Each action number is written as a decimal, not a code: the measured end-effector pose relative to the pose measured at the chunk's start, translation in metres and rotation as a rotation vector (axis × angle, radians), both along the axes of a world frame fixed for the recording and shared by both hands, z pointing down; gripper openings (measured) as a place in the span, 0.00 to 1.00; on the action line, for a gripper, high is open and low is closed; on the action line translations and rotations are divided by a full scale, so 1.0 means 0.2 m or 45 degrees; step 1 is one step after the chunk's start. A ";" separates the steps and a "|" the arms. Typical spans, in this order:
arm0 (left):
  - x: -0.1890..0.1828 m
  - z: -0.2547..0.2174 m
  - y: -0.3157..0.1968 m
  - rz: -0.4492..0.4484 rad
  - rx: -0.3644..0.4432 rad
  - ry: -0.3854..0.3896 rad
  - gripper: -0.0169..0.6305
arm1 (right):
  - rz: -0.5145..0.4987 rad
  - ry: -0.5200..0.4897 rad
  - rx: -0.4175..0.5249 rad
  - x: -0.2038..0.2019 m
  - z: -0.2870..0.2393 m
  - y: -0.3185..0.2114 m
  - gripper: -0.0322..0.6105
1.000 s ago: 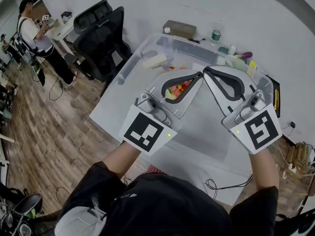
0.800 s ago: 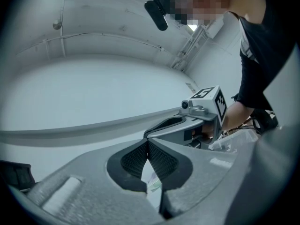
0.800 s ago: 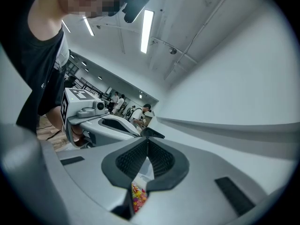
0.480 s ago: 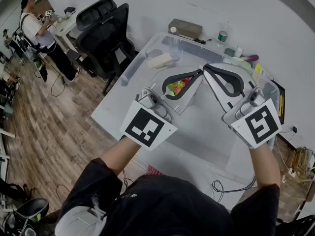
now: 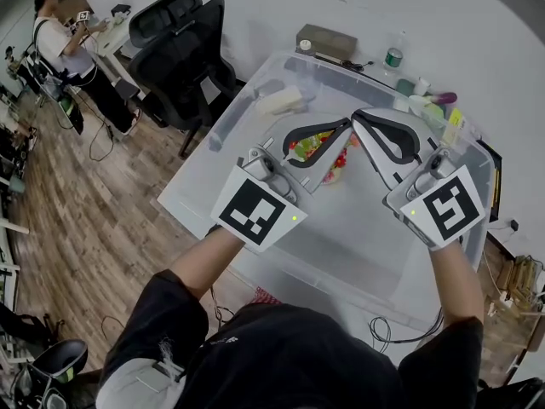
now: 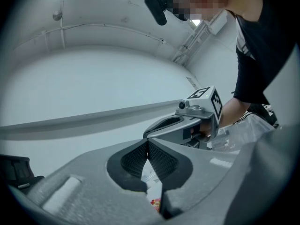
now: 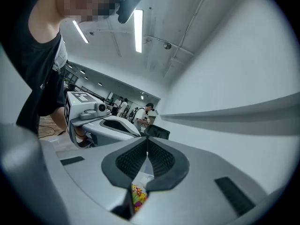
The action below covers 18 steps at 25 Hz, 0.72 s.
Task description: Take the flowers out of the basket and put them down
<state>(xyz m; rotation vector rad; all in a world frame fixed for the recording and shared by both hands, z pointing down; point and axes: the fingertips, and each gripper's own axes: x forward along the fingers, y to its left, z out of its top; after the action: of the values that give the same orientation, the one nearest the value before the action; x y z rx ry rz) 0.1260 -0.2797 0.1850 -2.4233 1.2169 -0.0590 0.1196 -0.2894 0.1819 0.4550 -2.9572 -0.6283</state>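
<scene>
A small bunch of red, yellow and green flowers [image 5: 317, 147] in clear wrap hangs under the two gripper tips, above the clear plastic bin [image 5: 243, 105]. My left gripper [image 5: 347, 129] and right gripper [image 5: 356, 119] meet tip to tip, both shut. In the left gripper view my left gripper [image 6: 148, 157] pinches pale film, with the flowers [image 6: 154, 204] below and the right gripper [image 6: 187, 121] just beyond. The right gripper view shows my right gripper [image 7: 147, 159] closed above the flowers [image 7: 137, 194], the left gripper [image 7: 108, 123] facing it.
The bin lies on a white table [image 5: 341, 245] and holds a cream object [image 5: 279, 100]. A box [image 5: 326, 41], a bottle [image 5: 392, 58] and small items [image 5: 426, 100] stand behind it. A black office chair [image 5: 183, 58] and a person [image 5: 60, 49] are at the left.
Both grippers have sunk a little together over the bin, tips still touching. The flowers now also show below the left gripper's tip.
</scene>
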 end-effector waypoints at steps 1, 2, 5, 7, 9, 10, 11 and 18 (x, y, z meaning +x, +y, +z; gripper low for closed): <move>0.00 0.01 -0.01 0.003 -0.005 0.000 0.04 | -0.003 0.002 -0.002 0.00 0.01 -0.01 0.08; 0.00 0.02 -0.02 0.006 -0.008 -0.002 0.03 | -0.006 0.003 -0.003 0.00 0.02 -0.02 0.08; 0.00 0.03 -0.05 0.020 -0.012 -0.013 0.04 | -0.011 -0.003 -0.016 0.00 0.04 -0.05 0.08; 0.01 0.06 -0.07 0.030 -0.025 -0.036 0.03 | -0.025 -0.002 -0.024 0.00 0.06 -0.07 0.08; 0.01 0.09 -0.09 0.030 -0.037 -0.095 0.04 | -0.034 0.003 -0.037 0.00 0.10 -0.09 0.08; 0.01 0.11 -0.10 0.022 -0.037 -0.134 0.04 | -0.035 0.004 -0.046 0.01 0.12 -0.10 0.08; 0.02 0.13 -0.11 0.012 -0.031 -0.175 0.04 | -0.038 0.003 -0.054 0.01 0.13 -0.11 0.08; 0.01 0.23 -0.17 0.081 -0.111 -0.162 0.04 | -0.066 0.008 -0.095 0.00 0.24 -0.17 0.08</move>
<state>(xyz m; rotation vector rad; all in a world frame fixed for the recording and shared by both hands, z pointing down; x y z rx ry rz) 0.1287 -0.3132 0.2302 -2.4891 1.1015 -0.2487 0.1193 -0.3226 0.2296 0.3702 -2.9830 -0.5206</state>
